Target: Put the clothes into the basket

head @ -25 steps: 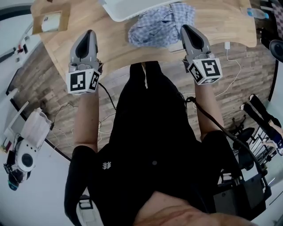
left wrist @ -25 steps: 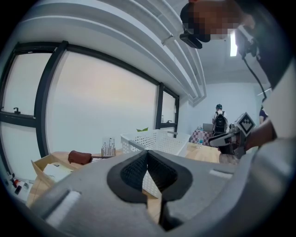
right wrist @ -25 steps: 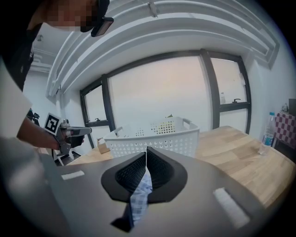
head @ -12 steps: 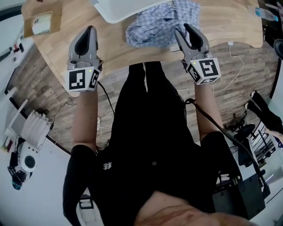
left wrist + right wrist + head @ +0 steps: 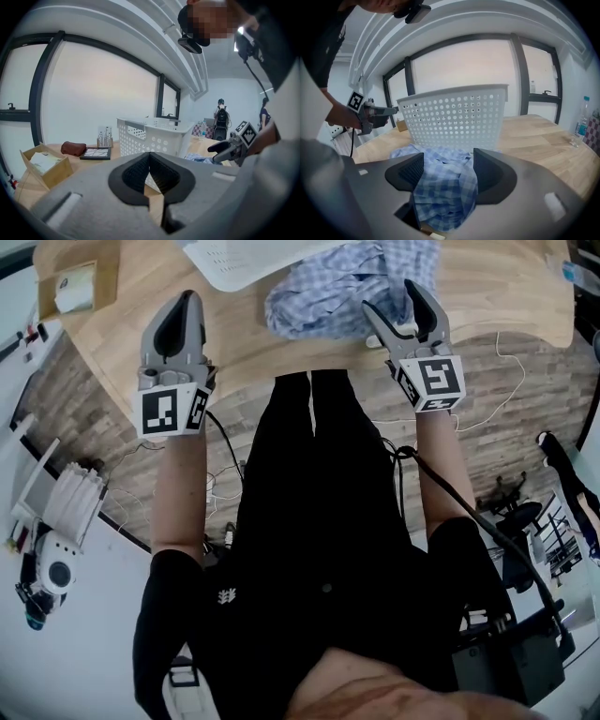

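The right hand-held gripper (image 5: 444, 164) has its jaws wide apart; they have just been opening. Between them lies a blue checked shirt (image 5: 445, 187). The cloth fills the gap from one pad to the other and hangs down over the lower part of the gripper, but the pads do not squeeze it. In the head view this gripper stands at the near edge of the shirt, with its two fingers on both sides of a fold.

The shirt is a loose heap on the wooden tabletop (image 5: 487, 296), near the edge where the person stands. Just behind the heap, seen from the right gripper, is the white plastic basket (image 5: 454, 117) with many round holes in its wall. The far side of the shirt reaches the foot of the basket. The shirt is outside the basket.

The left hand-held gripper (image 5: 150, 157) has its jaws together and nothing is between them. It is over the tabletop, well apart from the shirt, and points toward the basket. To its left a cardboard box (image 5: 44, 166) stands on the tabletop.
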Motion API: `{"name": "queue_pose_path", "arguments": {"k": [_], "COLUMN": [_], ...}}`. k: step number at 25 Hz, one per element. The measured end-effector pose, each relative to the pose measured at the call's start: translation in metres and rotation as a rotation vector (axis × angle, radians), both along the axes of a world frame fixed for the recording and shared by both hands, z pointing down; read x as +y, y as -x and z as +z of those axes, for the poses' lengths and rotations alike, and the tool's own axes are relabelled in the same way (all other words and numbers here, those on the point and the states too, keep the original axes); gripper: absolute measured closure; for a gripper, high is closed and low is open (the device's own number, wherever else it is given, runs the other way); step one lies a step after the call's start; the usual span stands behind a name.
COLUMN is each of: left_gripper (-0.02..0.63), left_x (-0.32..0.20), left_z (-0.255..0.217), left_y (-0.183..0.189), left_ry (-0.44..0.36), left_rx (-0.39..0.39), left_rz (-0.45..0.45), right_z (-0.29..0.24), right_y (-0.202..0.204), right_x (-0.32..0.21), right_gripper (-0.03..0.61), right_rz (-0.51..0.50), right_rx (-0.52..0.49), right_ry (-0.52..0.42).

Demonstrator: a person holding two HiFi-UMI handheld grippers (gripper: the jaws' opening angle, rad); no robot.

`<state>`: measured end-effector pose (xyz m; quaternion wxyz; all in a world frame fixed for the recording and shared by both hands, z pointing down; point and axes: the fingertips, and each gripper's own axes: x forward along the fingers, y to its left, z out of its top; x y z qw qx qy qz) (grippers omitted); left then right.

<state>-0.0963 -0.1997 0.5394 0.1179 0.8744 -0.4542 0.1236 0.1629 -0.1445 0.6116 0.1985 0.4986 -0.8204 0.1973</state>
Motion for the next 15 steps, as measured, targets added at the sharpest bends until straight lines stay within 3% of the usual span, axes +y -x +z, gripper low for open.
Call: {"name": "queue_pose_path", "arguments": {"k": [1, 3, 15], "left_gripper": [0.614, 0.614, 0.614], "left_x": [0.0, 0.0, 0.004], "left_z": [0.001, 0.004, 0.021], "left_y": [0.0, 0.001, 0.011], "left_ry": [0.003, 0.008, 0.037], "left_rx": [-0.002, -0.009, -0.01], "left_rz": [-0.001, -0.002, -0.024], "right_z": [0.005, 0.017, 0.055], "right_y": [0.0, -0.001, 0.003], "right_x": [0.0, -0.001, -0.005], "right_gripper": [0.239, 0.16, 0.161], "right_rz": [-0.001, -0.001, 0.008], "right_rx": [0.017, 0.043, 0.073], "right_ry": [0.008, 0.034, 0.122]}}
